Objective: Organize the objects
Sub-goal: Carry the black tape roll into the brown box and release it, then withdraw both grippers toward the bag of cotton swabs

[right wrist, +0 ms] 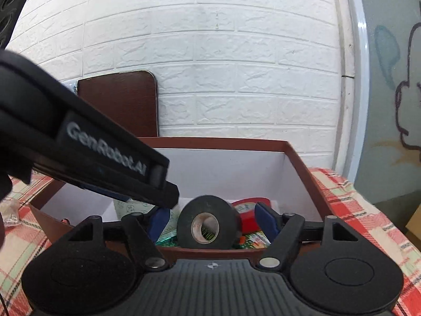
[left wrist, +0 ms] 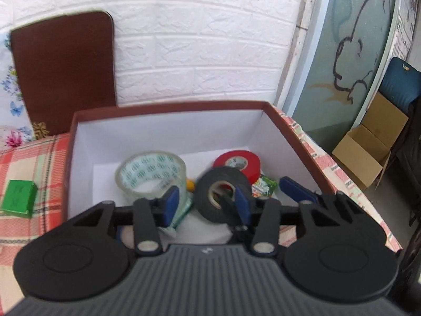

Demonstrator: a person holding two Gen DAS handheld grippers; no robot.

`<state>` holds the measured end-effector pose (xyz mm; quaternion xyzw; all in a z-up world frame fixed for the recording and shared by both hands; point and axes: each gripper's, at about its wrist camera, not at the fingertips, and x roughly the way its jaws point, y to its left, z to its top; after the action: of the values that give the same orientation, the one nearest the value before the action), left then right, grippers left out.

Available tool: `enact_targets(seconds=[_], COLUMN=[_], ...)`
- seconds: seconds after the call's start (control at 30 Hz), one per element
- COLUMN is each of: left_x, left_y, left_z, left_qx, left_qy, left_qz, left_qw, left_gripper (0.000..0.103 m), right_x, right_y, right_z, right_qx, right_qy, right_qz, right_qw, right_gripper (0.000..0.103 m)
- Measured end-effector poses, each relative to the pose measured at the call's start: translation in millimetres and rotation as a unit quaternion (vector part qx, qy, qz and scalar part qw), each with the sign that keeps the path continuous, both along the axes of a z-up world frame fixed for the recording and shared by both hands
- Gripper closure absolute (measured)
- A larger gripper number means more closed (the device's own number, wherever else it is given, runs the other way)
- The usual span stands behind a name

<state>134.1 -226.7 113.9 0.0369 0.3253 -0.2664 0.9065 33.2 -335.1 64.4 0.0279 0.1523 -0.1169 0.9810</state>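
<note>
Inside box (right wrist: 297, 163): black tape roll (right wrist: 208, 222) between right gripper (right wrist: 211, 221) jaws, gap visible; left gripper (left wrist: 208, 205) jaws parted.

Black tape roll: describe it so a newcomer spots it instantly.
Find the brown box with white walls on the checked cloth. The black tape stands on edge near its front, between clear tape and red tape. It is the only black roll, and upright.

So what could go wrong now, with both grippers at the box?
1. The black tape stands on edge, ungripped, inside the open right gripper; it could roll.
2. The left gripper reaches into the same box, close by; the two could collide.
</note>
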Motion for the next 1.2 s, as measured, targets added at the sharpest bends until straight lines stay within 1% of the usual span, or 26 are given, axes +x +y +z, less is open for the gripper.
enact_targets(seconds=[0.07, 0.2, 0.27, 0.33, 0.37, 0.4, 0.43, 0.53, 0.63, 0.77, 0.8, 0.9, 1.0, 1.13, 1.2], left_x=[-12, -33, -44, -55, -59, -62, -65, -71, -79, -88, -89, -92, -92, -92, -92], left_y=[8, 33, 44, 55, 60, 66, 70, 85, 97, 106, 108, 113, 121, 134, 140], left_z=[4, 6, 3, -4, -9, -14, -20, -36, -48, -59, -61, -69, -78, -92, -97], left_qx=[0.013, 0.0, 0.008, 0.016, 0.02, 0.026, 0.032, 0.045, 0.058, 0.07, 0.073, 0.086, 0.096, 0.106, 0.105], left_qy=[-0.016, -0.007, -0.005, -0.002, 0.001, 0.006, 0.014, 0.037, 0.047, 0.049, 0.048, 0.046, 0.053, 0.068, 0.07], left_qz=[0.011, 0.022, 0.034, 0.042, 0.046, 0.051, 0.057, 0.076, 0.086, 0.092, 0.094, 0.099, 0.106, 0.122, 0.126], left_qw=[0.9997, 0.9997, 0.9994, 0.999, 0.9987, 0.9983, 0.9978, 0.9954, 0.9935, 0.9921, 0.9917, 0.9903, 0.9883, 0.9845, 0.984], left_gripper=[0.052, 0.051, 0.05, 0.05, 0.049, 0.049, 0.049, 0.049, 0.049, 0.047, 0.046, 0.044, 0.044, 0.043, 0.041], right_x=[-18, -46, -52, -68, -63, -69, -70, -73, -81, -88, -97, -101, -102, -101, -99], right_y=[4, 13, 29, 37, 34, 46, 50, 58, 62, 63, 67, 67, 70, 81, 87], right_z=[4, 5, 4, -7, -15, -23, -30, -42, -37, -33, -33, -40, -47, -47, -49], right_qx=[0.004, 0.0, 0.011, 0.023, 0.029, 0.034, 0.038, 0.056, 0.06, 0.064, 0.067, 0.084, 0.096, 0.079, 0.074], right_qy=[-0.022, -0.039, -0.035, -0.022, -0.011, 0.001, 0.013, 0.039, 0.039, 0.034, 0.036, 0.054, 0.076, 0.089, 0.1], right_qz=[0.002, 0.002, 0.004, 0.01, 0.016, 0.02, 0.022, 0.029, 0.028, 0.022, 0.022, 0.023, 0.027, 0.041, 0.048], right_qw=[1.0, 0.999, 0.999, 0.999, 0.999, 0.999, 0.999, 0.997, 0.997, 0.997, 0.997, 0.995, 0.992, 0.992, 0.991], right_gripper=[0.033, 0.032, 0.032, 0.032, 0.032, 0.032, 0.033, 0.033, 0.033, 0.033, 0.033, 0.033, 0.033, 0.033, 0.033])
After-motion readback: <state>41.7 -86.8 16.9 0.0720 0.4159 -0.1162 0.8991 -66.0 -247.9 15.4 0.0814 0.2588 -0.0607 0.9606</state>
